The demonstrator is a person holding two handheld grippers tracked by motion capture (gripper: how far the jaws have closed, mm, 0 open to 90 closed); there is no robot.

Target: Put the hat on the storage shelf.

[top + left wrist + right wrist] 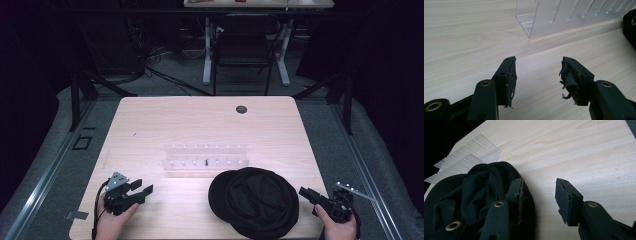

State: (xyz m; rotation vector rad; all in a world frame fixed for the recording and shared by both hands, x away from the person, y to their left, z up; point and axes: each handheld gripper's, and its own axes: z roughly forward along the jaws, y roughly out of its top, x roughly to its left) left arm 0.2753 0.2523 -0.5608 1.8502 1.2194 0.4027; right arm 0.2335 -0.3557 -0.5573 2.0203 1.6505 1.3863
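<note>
My left gripper (141, 190) sits at the near-left of the table (165, 120), jaws wide apart, only bare wood between them. My right gripper (306, 192) is at the near-right edge, jaws also spread, gripping nothing. The black cap (255, 200) lies crumpled on the near side, just left of the right gripper; its edge sits by one jaw. The clear acrylic rack (206, 159) stands just behind the cap.
</note>
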